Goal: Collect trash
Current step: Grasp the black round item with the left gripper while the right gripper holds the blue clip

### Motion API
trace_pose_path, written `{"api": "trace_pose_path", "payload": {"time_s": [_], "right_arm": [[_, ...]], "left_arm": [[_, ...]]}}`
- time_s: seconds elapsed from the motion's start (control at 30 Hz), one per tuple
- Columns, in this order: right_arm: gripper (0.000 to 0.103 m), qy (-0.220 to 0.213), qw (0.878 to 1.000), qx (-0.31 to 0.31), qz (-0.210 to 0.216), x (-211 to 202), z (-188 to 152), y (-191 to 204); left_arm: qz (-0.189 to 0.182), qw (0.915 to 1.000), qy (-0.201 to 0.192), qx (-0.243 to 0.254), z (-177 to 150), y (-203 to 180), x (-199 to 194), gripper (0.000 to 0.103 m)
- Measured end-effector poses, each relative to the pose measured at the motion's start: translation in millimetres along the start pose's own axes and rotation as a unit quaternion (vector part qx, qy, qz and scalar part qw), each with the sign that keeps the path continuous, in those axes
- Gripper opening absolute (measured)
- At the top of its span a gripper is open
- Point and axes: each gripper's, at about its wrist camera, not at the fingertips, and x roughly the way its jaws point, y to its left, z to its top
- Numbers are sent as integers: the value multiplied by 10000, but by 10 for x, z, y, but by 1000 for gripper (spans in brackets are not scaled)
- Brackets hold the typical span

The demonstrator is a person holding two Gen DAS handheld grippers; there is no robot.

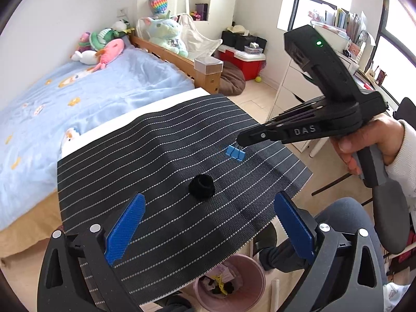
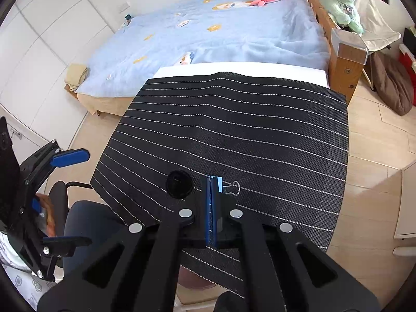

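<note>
A blue binder clip (image 2: 217, 183) is held between the fully closed jaws of the right gripper (image 2: 212, 182), just above the striped mat (image 2: 260, 135) covering the surface and beside a black cap (image 1: 201, 187). The left gripper (image 1: 208, 208) is kept wide open and empty over the cap. The clip is best carried with the grip kept firm to the pink bin (image 1: 249, 280) below the surface's near edge and released only once directly above it.

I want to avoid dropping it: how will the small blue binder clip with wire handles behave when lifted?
The small blue binder clip with wire handles looks rigid and light, so it probably lifts easily. The right gripper pinches it near its edge, so it may swing. Its flat sides make rolling on the black striped mat unlikely.
</note>
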Motion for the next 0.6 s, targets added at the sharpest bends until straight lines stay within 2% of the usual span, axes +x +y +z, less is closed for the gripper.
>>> {"api": "trace_pose_path", "payload": {"time_s": [0.3, 0.5, 0.57, 0.6], "right_arm": [[1, -14, 10000, 30, -33, -54, -36, -63], [1, -24, 10000, 43, -53, -74, -56, -104], [1, -23, 10000, 56, -53, -70, -68, -121], [1, -19, 10000, 64, -52, -64, -76, -129]], "left_arm": [[91, 9983, 539, 190, 152, 21, 470, 95], [102, 9957, 908, 142, 146, 59, 787, 95], [91, 9952, 962, 150, 140, 66, 844, 86], [101, 9945, 1034, 159, 127, 72, 891, 78]]}}
